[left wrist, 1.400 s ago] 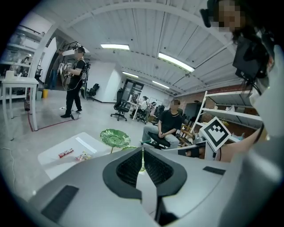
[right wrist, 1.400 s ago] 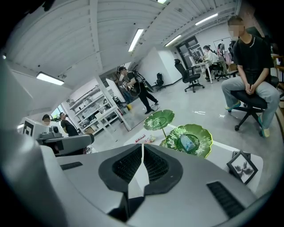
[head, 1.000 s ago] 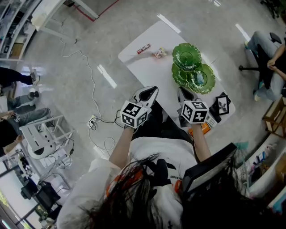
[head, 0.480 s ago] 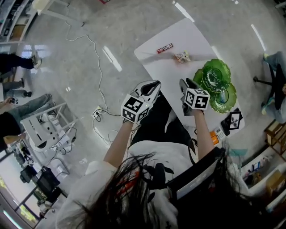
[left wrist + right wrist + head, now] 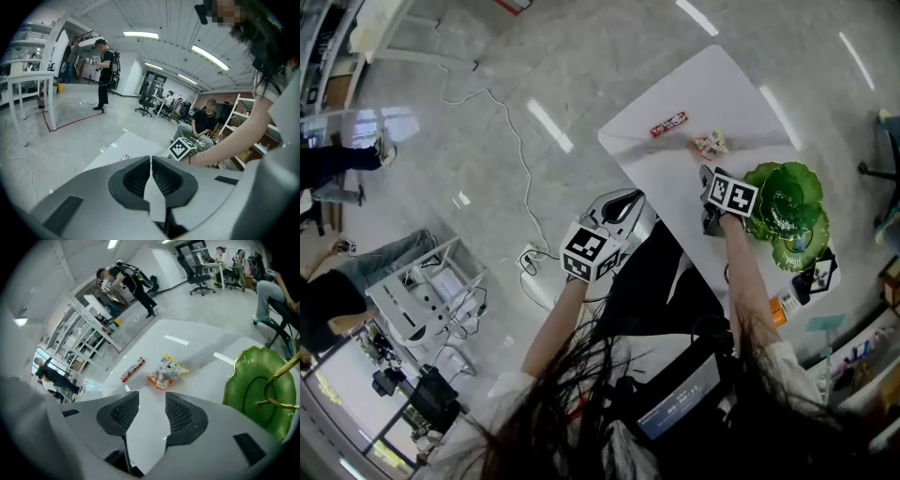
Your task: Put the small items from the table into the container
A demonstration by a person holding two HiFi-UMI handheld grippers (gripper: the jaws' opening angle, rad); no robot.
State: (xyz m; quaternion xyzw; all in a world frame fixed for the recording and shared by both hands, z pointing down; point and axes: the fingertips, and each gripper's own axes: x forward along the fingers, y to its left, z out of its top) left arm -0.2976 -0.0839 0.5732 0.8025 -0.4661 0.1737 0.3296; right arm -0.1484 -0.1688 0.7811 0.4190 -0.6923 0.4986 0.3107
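Right gripper view crops the green dish [image 5: 255, 390]; the red bar [image 5: 132, 369] lies lengthwise along the left edge of the table [image 5: 201, 333], beyond the right gripper [image 5: 152, 401], whose jaws are opening and empty; the left gripper [image 5: 151, 164] is pinched closed.

White surface [image 5: 727, 94] stands on a grey floor [image 5: 581, 56]. On it lie a red wrapped bar [image 5: 668, 124] and, near it, a snack packet [image 5: 710, 144], the two apart. A green leaf-shaped dish [image 5: 789, 214] sits towards the right edge. Right tool [image 5: 707, 176] hangs over the surface between packet and dish, pointing at the packet, jaws opening, nothing seen between them. Left tool [image 5: 625, 200] is just beside the surface's edge, over the floor. A white cable [image 5: 508, 127] trails across the floor.
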